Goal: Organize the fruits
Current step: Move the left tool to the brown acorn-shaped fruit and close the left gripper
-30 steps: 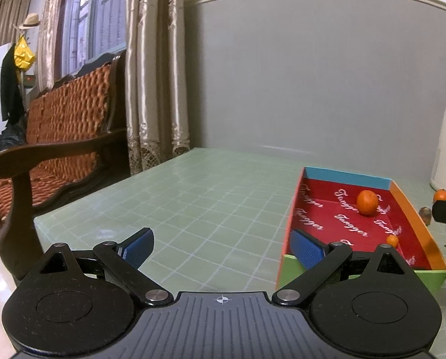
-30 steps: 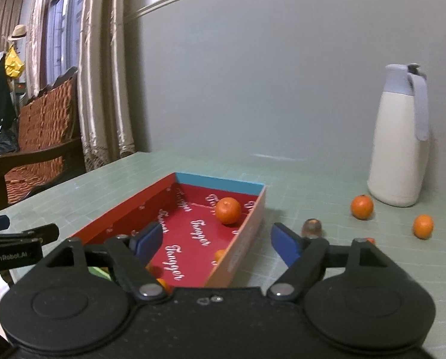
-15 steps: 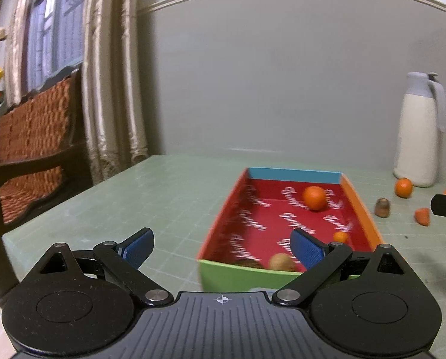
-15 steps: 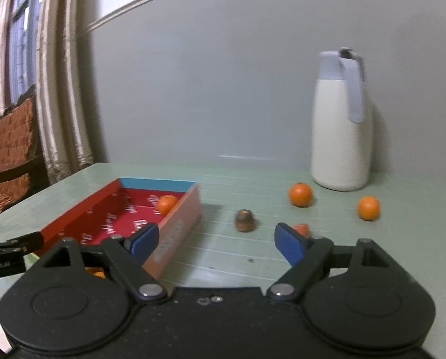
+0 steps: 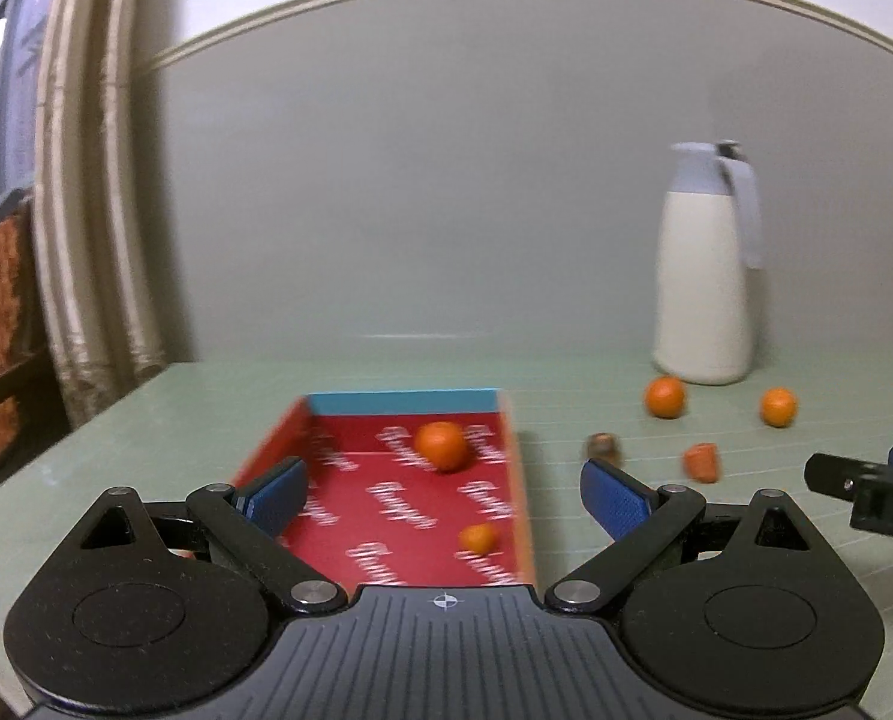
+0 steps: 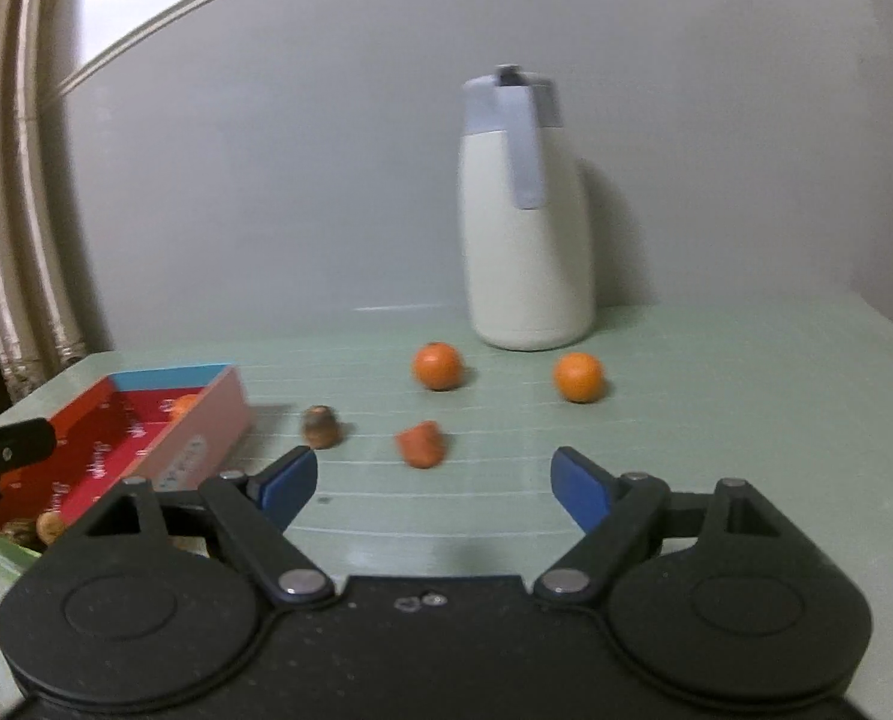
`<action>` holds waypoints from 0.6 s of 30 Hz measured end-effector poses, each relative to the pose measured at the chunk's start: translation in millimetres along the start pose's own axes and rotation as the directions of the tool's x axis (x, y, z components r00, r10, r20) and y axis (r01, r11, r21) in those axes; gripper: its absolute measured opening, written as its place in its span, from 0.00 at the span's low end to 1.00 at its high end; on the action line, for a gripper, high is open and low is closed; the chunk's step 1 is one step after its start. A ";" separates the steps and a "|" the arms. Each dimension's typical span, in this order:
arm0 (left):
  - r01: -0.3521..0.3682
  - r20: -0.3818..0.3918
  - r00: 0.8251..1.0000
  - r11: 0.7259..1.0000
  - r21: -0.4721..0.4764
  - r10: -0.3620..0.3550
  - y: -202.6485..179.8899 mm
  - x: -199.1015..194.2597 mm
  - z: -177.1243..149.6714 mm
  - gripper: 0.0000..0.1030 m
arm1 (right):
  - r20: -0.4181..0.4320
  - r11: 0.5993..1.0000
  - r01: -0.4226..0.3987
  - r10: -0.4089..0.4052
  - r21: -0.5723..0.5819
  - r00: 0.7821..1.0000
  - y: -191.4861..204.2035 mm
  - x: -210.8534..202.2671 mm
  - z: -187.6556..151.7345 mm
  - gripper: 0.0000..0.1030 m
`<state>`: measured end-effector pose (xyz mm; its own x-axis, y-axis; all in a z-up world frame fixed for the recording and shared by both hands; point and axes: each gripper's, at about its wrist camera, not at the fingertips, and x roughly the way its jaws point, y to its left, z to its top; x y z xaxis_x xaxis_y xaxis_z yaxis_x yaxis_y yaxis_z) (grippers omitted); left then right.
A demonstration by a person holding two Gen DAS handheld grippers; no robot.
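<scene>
Facing loose fruit, you are holding both grippers, left [image 5: 443, 495] and right [image 6: 434, 483], wide open and empty; two oranges [image 6: 438, 365] are waiting by the table's [image 6: 716, 420] far edge, outside the box [image 5: 407, 501].

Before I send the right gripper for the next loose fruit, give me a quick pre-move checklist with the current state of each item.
1. Right gripper jaws open, nothing held: ok.
2. Left gripper jaws open, nothing held: ok.
3. Small orange piece lies ahead between the right jaws' line, unobstructed: ok.
4. Red box has free floor for more fruit: ok.
5. Thermos stands behind the two oranges, apart from them: ok.
6. Image sharpness for fine aiming: not ok, blurred.
</scene>
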<state>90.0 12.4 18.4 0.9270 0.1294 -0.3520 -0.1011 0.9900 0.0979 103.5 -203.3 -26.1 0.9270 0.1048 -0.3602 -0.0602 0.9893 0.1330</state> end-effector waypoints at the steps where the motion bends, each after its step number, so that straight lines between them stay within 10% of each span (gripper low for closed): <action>1: 0.012 -0.005 1.000 1.000 0.005 -0.012 -6.8 2.6 1.0 0.94 | 0.001 1.000 0.014 -0.014 0.004 1.000 -5.1 -1.1 -0.2 0.82; 18: 0.110 -0.098 0.990 0.990 0.090 -0.101 -98.7 53.4 2.8 0.94 | 0.002 0.966 0.231 -0.232 0.118 0.973 -81.5 -19.2 -6.4 0.84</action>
<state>150.5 -78.5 -7.4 0.8928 0.0338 -0.4492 0.0339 0.9893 0.1419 88.3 -285.3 -36.0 0.9162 -0.1282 -0.3796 0.1992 0.9678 0.1539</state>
